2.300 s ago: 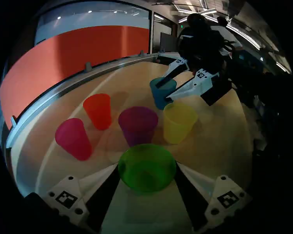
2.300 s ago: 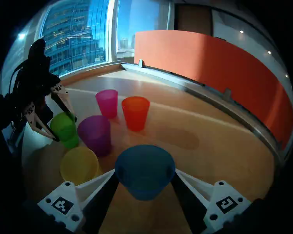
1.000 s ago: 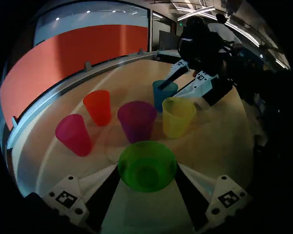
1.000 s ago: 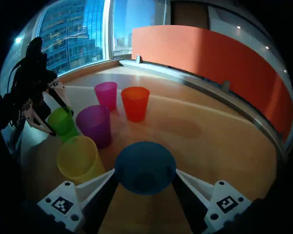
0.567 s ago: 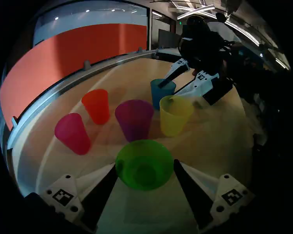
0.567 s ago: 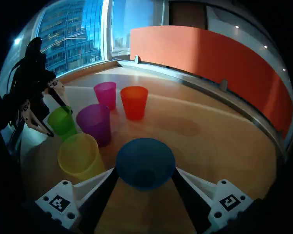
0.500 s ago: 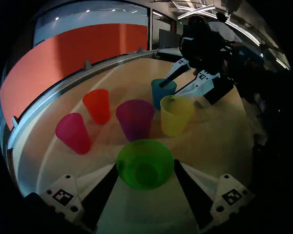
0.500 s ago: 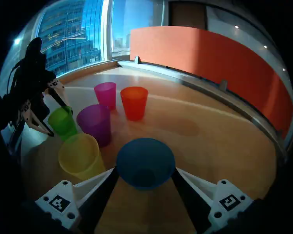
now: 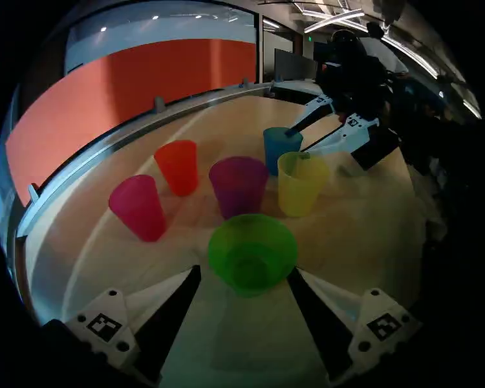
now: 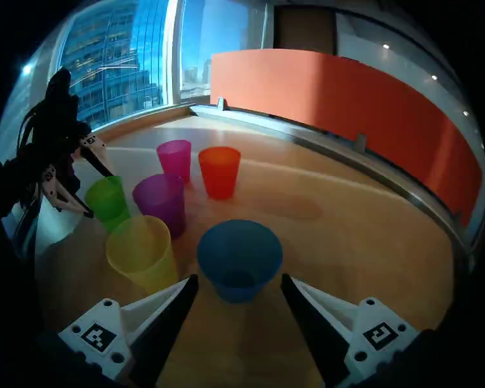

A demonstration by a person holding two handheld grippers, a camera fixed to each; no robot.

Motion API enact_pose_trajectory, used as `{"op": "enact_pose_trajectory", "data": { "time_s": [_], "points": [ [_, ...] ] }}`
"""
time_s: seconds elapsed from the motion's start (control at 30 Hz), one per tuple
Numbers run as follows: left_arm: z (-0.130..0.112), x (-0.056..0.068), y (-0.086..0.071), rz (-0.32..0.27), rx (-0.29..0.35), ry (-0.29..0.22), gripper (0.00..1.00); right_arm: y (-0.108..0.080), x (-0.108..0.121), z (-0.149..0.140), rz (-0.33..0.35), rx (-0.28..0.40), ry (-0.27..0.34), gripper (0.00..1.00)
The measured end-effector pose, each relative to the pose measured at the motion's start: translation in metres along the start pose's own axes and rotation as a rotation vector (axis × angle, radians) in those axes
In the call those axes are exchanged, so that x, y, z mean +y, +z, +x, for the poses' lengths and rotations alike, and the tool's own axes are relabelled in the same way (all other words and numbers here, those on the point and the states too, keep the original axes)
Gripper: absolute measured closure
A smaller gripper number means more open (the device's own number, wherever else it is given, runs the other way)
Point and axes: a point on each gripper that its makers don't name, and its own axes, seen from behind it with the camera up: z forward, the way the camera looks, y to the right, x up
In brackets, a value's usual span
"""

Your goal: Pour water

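A green cup [image 9: 252,254] stands upright on the wooden table [image 9: 365,220], just ahead of my left gripper [image 9: 244,270]. Its fingers are apart, with a small gap on each side of the cup. The blue cup [image 10: 239,258] stands the same way at the tips of my right gripper [image 10: 238,279], which is open and not pressing on it. The blue cup [image 9: 281,147] and the right gripper [image 9: 301,132] also appear far off in the left gripper view. The green cup [image 10: 108,200] and the left gripper [image 10: 90,191] sit at the left of the right gripper view. I cannot make out water in either cup.
Between the two grippers stand a yellow cup [image 10: 143,253], a purple cup [image 10: 160,202], a pink cup [image 10: 174,160] and an orange cup [image 10: 219,171]. An orange wall panel [image 10: 372,110] and a raised metal rail [image 10: 346,152] border the table's far side. A person's dark sleeves hold both grippers.
Both grippers have drawn back a little. The green and blue cups now look smaller and sit farther out at the fingertips, no longer hugged by the fingers.
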Motion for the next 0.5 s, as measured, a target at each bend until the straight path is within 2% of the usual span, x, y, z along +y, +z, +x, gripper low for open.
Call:
{"op": "enact_pose_trajectory", "data": {
  "time_s": [0.5],
  "points": [
    [-0.011,-0.003,-0.031,0.058,0.048,-0.047,0.00,-0.034,-0.006,-0.008,-0.044,0.045,0.036,0.00]
  ]
}}
